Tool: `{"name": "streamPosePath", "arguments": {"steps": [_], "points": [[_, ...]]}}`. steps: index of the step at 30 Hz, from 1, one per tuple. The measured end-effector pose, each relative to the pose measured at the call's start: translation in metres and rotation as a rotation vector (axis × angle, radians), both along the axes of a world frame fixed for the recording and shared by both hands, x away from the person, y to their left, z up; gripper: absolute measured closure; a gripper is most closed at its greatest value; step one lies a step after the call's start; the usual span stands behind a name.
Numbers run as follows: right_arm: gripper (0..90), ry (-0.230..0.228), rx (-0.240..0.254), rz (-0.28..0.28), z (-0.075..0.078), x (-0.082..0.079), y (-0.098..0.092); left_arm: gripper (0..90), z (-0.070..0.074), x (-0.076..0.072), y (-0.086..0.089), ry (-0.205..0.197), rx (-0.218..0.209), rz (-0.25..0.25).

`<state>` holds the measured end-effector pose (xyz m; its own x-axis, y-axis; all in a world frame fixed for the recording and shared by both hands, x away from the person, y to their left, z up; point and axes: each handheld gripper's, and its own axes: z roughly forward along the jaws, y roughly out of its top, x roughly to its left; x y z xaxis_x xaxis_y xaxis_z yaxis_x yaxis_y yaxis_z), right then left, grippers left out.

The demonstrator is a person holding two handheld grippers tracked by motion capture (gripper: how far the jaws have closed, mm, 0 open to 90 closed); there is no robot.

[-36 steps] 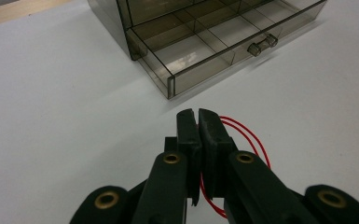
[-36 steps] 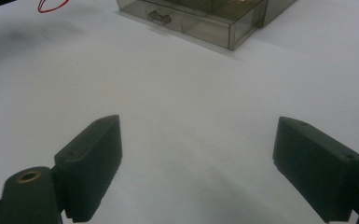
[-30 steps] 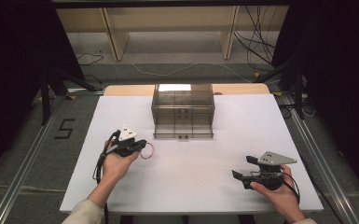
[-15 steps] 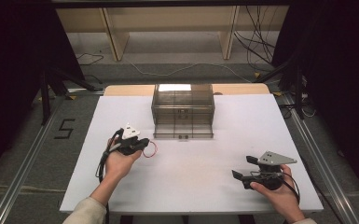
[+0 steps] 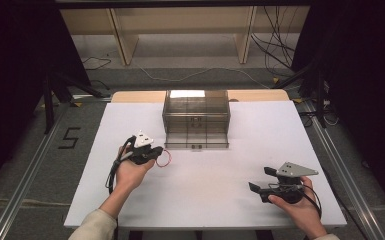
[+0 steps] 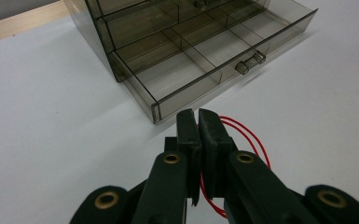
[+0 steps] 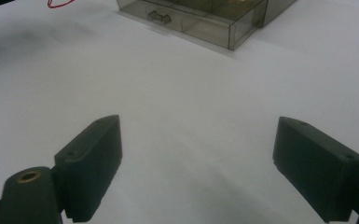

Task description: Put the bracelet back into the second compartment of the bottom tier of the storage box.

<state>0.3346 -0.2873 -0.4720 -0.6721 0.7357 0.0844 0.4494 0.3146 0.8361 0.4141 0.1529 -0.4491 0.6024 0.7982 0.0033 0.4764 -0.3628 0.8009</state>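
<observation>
A smoky clear drawer box (image 5: pixel 196 111) stands at the table's back middle, its bottom drawer (image 5: pixel 197 140) pulled out and divided into compartments that look empty (image 6: pixel 200 70). My left gripper (image 5: pixel 156 152) hovers just left of that drawer's front, shut on a thin red wire loop (image 5: pixel 166 159). In the left gripper view the jaws (image 6: pixel 198 117) meet with the red loop (image 6: pixel 257 141) pinched between them and hanging out to the right. My right gripper (image 5: pixel 260 179) rests near the front right, open, with nothing between its pads (image 7: pixel 93 163).
The white table top (image 5: pixel 205 200) is bare around both hands. The drawer box (image 7: pixel 200 21) and the red loop (image 7: pixel 58 3) show far off in the right gripper view. Wooden shelf legs and cables lie beyond the table's back edge.
The left gripper with the red loop has edged slightly right, towards the open drawer. The right gripper has kept still.
</observation>
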Motion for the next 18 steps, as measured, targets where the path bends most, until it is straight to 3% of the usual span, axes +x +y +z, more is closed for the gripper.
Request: {"name": "streamPosePath", "arguments": {"steps": [18], "points": [[16.7,0.0,0.001,0.0,-0.0001,0.0,0.0001,87.7,0.0036,0.005,-0.0101,-0.008,-0.005,-0.013]]}}
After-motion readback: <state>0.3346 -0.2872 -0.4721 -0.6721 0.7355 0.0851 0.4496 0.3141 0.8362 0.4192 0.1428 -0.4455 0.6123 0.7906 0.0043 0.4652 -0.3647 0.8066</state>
